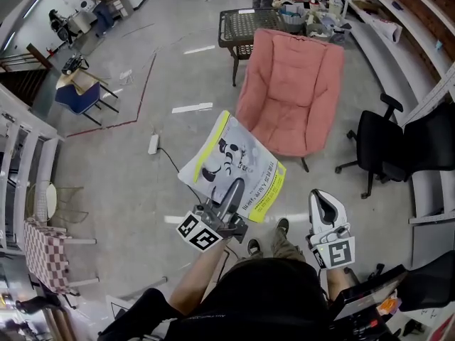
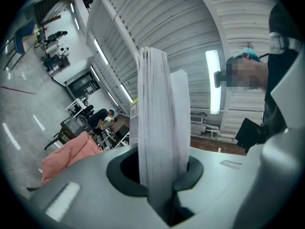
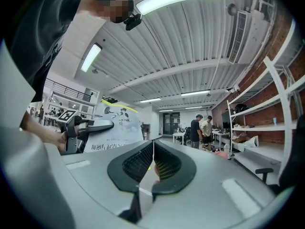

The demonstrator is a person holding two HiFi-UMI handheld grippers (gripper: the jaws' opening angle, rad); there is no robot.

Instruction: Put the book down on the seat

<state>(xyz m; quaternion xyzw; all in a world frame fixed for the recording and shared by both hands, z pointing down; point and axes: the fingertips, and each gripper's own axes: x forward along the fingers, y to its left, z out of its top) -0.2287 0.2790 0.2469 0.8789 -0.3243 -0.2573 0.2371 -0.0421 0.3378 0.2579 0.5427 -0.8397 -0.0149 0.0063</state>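
Note:
A thin book [image 1: 231, 163] with a white and yellow cover hangs in the air over the grey floor, and my left gripper [image 1: 232, 190] is shut on its near edge. The left gripper view looks along the book's white page edges [image 2: 157, 123], clamped between the jaws of the left gripper [image 2: 159, 178]. The pink cushioned chair [image 1: 288, 94] stands just beyond the book, its seat bare; the same chair [image 2: 66, 151] shows low at the left. My right gripper [image 1: 321, 199] hovers to the right of the book, shut and empty. From the right gripper [image 3: 153, 163], the book [image 3: 116, 125] shows at the left.
A black office chair [image 1: 387, 144] stands right of the pink chair. A dark mesh table [image 1: 245, 27] with clutter is behind it. A white power strip [image 1: 153, 144] and its cable lie on the floor at left. Shelving [image 1: 398, 20] runs along the right wall.

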